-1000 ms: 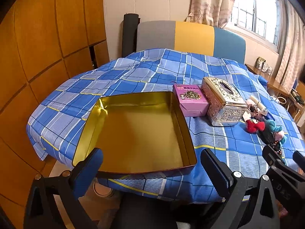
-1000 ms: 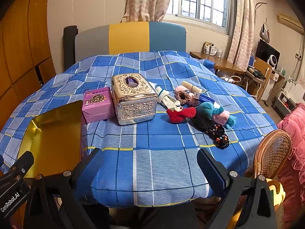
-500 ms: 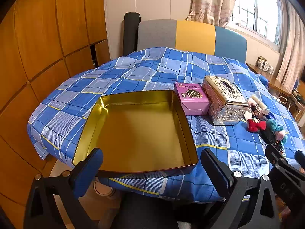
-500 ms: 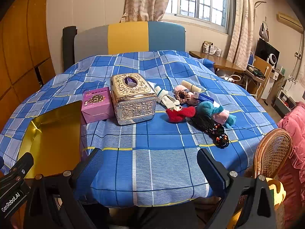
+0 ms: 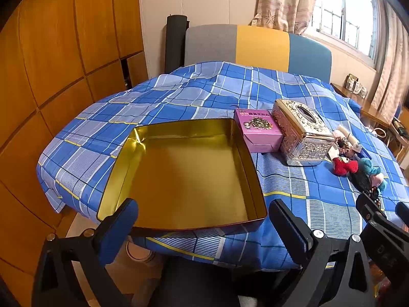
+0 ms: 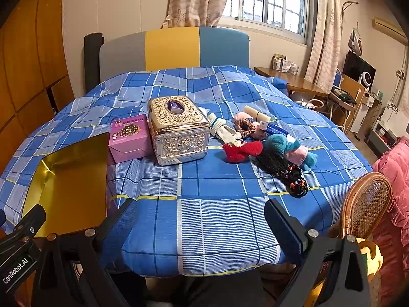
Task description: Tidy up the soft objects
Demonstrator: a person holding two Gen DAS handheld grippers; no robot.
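Nearest, the left claw (image 5: 202, 220) is hovering wide apart and carrying nothing over the near rim of the gold tin tray (image 5: 253, 179). The right claw (image 6: 199, 217) is likewise gaping wide, holding nothing, over bare blue checked cloth (image 6: 204, 186) at the counter's near edge.

Further in, the tray is sitting with nothing in it, just beside a purple carton (image 6: 129, 138), which is touching an ornate silver tissue box (image 6: 179, 130).

The soft objects are lying in a loose cluster to the right of the tissue box, well apart from the tray: red plush piece (image 6: 241, 149), teal and pink knit item (image 6: 291, 148), black beaded tassel (image 6: 286, 168), white sock (image 6: 222, 128), pink scrunchie (image 6: 246, 125), cream roll (image 6: 257, 116).

Handling judgement: all are looking light, limp and compressible. A pinch across the red plush's bulk should be holding well; the tassel is likely dangling and snagging neighbours, so its beaded end is the better place to grip.

Items are overlapping; the blue object under the scrunchie is not identifiable. From the left view the cluster is partly blocked by the right tool.
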